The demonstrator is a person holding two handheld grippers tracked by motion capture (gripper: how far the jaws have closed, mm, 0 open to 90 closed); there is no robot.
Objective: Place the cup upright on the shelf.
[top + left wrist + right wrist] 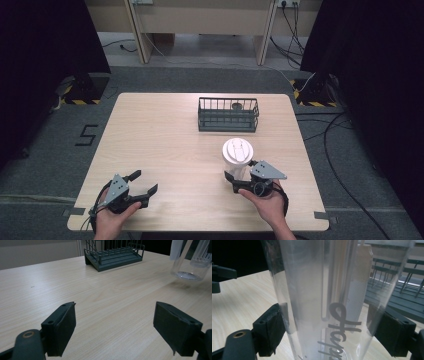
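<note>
A: Item one, right gripper (239,176)?
B: Held near the table's near edge. Its jaws are clamped on the clear tumbler (236,158), one pad on each side of the wall; the right gripper view shows the pads (274,327) pressed against the plastic beside dark lettering.

A: The tumbler itself?
B: Transparent, white lid (238,150) on top, upright between the right jaws, base just above the wooden table (165,145) in the left gripper view, where it appears ahead and to the right of the left jaws (190,262).

A: Item two, left gripper (142,184)?
B: Jaws spread wide apart, nothing between them but bare tabletop. Well apart from the tumbler.

A: Other stock?
B: One dark wire basket (228,115), standing beyond the right gripper, past the tumbler; a small dark object sits inside, too small to identify.
</note>
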